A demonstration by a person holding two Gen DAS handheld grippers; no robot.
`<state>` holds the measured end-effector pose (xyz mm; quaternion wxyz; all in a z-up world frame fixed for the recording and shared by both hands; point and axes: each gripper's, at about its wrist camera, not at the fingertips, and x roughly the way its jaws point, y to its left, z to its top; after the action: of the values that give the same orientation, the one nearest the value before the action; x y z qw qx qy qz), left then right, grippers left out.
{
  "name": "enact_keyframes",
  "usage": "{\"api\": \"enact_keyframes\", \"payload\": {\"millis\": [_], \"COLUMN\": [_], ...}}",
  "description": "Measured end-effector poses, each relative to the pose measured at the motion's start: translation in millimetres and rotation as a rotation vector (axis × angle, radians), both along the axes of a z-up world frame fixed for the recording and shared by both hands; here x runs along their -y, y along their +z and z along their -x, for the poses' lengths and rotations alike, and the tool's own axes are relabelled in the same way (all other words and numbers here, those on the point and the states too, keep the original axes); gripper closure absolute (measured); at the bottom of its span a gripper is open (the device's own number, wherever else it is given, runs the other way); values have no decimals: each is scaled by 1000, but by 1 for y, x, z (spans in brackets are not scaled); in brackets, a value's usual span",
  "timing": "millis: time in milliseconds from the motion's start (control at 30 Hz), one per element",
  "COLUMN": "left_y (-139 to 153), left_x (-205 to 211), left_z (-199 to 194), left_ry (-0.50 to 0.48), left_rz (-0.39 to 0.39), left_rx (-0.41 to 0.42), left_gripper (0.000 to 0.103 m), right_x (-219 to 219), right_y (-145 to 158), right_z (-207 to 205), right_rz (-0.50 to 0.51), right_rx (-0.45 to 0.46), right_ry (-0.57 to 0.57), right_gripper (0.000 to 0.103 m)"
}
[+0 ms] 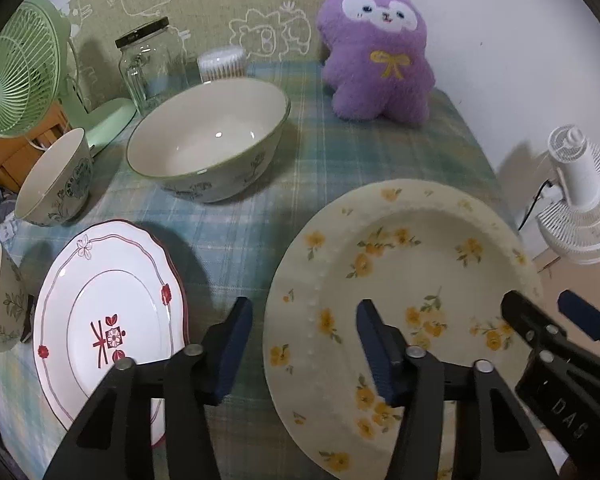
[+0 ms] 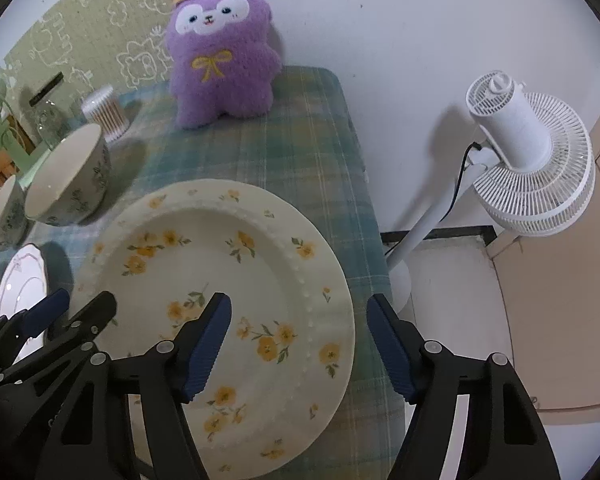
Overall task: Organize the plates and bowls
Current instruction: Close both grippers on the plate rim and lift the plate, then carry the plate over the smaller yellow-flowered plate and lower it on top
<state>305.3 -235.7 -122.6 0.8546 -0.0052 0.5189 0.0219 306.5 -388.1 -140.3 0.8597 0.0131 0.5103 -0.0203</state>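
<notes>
A large cream plate with yellow flowers [image 1: 400, 276] [image 2: 220, 280] lies on the plaid tablecloth. My left gripper [image 1: 304, 344] is open above the plate's left rim, one finger over the cloth, one over the plate. My right gripper [image 2: 300, 336] is open above the plate's right rim; it also shows in the left wrist view [image 1: 540, 316]. A white plate with red pattern [image 1: 108, 320] lies stacked on another at the left. A large floral bowl [image 1: 208, 140] stands behind. Two small floral bowls [image 1: 56, 180] [image 1: 0, 300] stand at the far left.
A purple plush toy [image 1: 380, 48] sits at the back. A glass jar [image 1: 148, 64], a cotton swab box [image 1: 222, 62] and a green fan [image 1: 24, 72] stand at the back left. A white floor fan [image 2: 528, 160] stands beyond the table's right edge [image 2: 376, 240].
</notes>
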Motion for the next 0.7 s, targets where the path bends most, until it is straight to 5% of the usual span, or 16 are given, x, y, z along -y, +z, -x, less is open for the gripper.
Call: {"api": "enact_keyframes", "payload": {"millis": [400, 700], "left_y": [-13, -15], "left_x": [-1, 4], "left_z": [-4, -4], "left_ry": [-15, -14], "left_rz": [-3, -40], "left_rx": [-20, -12], "left_gripper": [58, 55], "right_x": [6, 7], "right_y": [-20, -20], "right_z": [-14, -15], "right_rz": [10, 10], "right_rx": [-51, -62], "right_ry": [-6, -17], "right_gripper": [53, 53]}}
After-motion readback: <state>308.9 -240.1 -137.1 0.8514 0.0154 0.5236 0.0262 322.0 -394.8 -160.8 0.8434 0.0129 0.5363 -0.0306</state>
